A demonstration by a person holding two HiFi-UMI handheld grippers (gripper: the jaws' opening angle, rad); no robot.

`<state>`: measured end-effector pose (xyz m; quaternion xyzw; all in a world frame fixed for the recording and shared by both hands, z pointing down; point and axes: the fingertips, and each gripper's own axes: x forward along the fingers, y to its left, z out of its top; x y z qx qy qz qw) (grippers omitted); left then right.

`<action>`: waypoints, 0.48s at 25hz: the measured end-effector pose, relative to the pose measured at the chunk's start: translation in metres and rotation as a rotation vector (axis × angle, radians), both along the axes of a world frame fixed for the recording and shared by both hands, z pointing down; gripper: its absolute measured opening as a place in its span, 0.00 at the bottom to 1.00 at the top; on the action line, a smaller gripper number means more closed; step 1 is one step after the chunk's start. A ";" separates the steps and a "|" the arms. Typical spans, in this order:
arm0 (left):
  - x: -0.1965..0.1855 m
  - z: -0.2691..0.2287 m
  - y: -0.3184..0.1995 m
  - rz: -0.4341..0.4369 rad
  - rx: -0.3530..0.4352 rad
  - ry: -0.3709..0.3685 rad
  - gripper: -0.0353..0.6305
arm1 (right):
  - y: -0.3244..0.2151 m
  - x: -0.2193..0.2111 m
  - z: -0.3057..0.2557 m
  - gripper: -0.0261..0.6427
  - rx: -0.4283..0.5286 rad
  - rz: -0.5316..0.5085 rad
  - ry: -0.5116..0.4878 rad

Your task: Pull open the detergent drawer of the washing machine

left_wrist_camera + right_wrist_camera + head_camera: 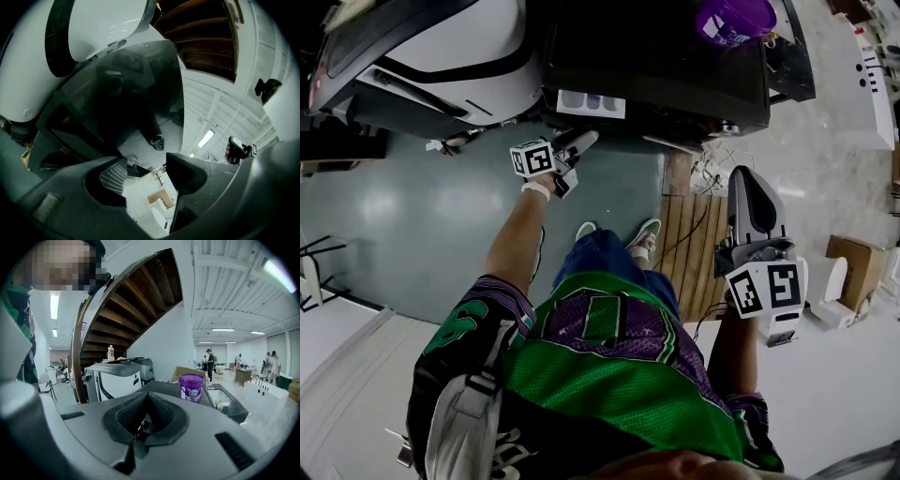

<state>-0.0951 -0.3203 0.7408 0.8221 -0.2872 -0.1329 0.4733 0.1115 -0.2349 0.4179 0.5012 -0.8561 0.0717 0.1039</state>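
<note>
The washing machine [656, 56] top is glossy black, mirror-like. The floor [422, 225] is smooth, sheeny grey. Slatted bare wood forms the platform [677, 230]; the bucket [736, 19] is shiny purple plastic; the jersey [609, 370], slick cloth.

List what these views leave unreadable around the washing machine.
Detergent drawer: its front and handle are unseen from the head view's steep overhead angle.
Purple bucket: label print too small, right gripper view.
Left gripper: its view shows only dark glossy reflections, no recognisable drawer.

Big open workshop hall: washing machines [117, 379], cardboard boxes [855, 265] (strip lights [55, 305] overhead), wooden staircase [126, 301].
</note>
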 end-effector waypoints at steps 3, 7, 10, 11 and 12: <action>0.000 -0.001 0.013 -0.011 -0.014 0.001 0.44 | 0.006 0.001 -0.004 0.04 -0.006 -0.011 -0.002; -0.003 0.002 0.028 -0.021 -0.024 -0.010 0.44 | 0.012 -0.002 -0.007 0.04 -0.006 -0.028 -0.005; -0.001 0.000 0.035 -0.023 -0.017 -0.001 0.44 | 0.014 -0.002 -0.007 0.04 -0.005 -0.028 -0.009; 0.000 -0.001 0.038 -0.017 -0.013 -0.005 0.44 | 0.016 -0.003 -0.006 0.04 -0.006 -0.026 -0.011; 0.001 -0.001 0.041 -0.008 -0.010 -0.009 0.43 | 0.018 -0.003 -0.004 0.04 -0.008 -0.024 -0.012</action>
